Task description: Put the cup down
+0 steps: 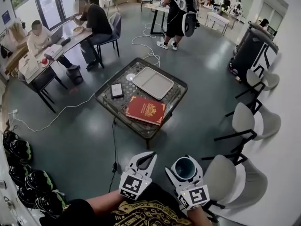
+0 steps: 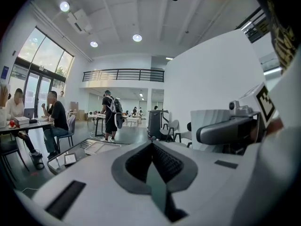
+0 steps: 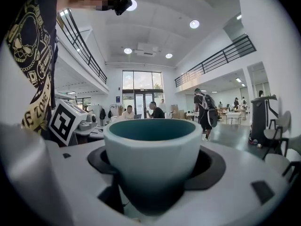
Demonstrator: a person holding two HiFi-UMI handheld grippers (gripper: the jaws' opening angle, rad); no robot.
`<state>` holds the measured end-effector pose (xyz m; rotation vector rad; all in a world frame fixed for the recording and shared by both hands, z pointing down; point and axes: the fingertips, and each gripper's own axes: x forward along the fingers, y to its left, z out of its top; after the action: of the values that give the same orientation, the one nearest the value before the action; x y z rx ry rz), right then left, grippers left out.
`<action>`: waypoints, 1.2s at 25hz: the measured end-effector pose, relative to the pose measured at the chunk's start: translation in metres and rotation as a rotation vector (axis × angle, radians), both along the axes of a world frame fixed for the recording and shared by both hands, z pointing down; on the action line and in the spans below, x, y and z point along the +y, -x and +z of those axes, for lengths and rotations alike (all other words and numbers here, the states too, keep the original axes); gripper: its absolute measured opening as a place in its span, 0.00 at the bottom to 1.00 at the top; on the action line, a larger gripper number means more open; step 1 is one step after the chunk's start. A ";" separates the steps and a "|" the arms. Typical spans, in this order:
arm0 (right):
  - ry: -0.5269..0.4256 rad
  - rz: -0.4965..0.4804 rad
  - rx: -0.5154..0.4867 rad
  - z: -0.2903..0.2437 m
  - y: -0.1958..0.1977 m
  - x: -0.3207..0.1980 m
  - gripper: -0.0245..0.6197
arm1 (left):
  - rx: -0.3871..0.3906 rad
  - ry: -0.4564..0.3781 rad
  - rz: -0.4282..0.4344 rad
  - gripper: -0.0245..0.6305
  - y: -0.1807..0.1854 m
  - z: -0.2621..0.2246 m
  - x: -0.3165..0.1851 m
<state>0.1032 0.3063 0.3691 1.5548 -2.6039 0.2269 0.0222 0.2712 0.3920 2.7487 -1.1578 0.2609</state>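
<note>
Holding the cup (image 1: 184,168) upright, the right gripper (image 1: 185,165) has its two jaws pressed against the cup's sides. The right gripper view shows the pale outer wall filling the gap between the dark pads and the teal inside facing up.

Cup position: in the air, well apart from the glass table (image 1: 101,97), off its near edge on the person's side, with floor below it. It touches nothing but the jaws.

The left gripper (image 1: 146,160) is also off the table's near edge, just beside the right one. Its own view shows the jaws brought together at the tips with nothing between them.

On the table:
- a red book (image 1: 146,110) at the near side
- a white tray (image 1: 153,82) at the far side
- a dark flat device (image 1: 116,90) left of the tray

Pale chairs (image 1: 244,119) stand right of the table.
</note>
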 end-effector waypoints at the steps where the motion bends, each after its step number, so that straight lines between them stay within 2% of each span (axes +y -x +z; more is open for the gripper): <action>1: -0.001 0.010 0.000 -0.002 0.001 -0.003 0.61 | 0.001 0.000 0.008 0.04 0.000 -0.001 -0.004; 13: 0.006 0.062 0.028 -0.008 0.029 -0.030 0.61 | 0.020 0.012 0.078 0.04 0.016 -0.001 -0.037; 30: 0.024 0.116 0.059 -0.008 0.087 -0.088 0.61 | 0.044 0.059 0.104 0.04 0.085 0.023 -0.081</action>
<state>0.0159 0.2185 0.3608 1.6801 -2.4604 0.2166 -0.0624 0.1906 0.4145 2.7517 -0.9825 0.2420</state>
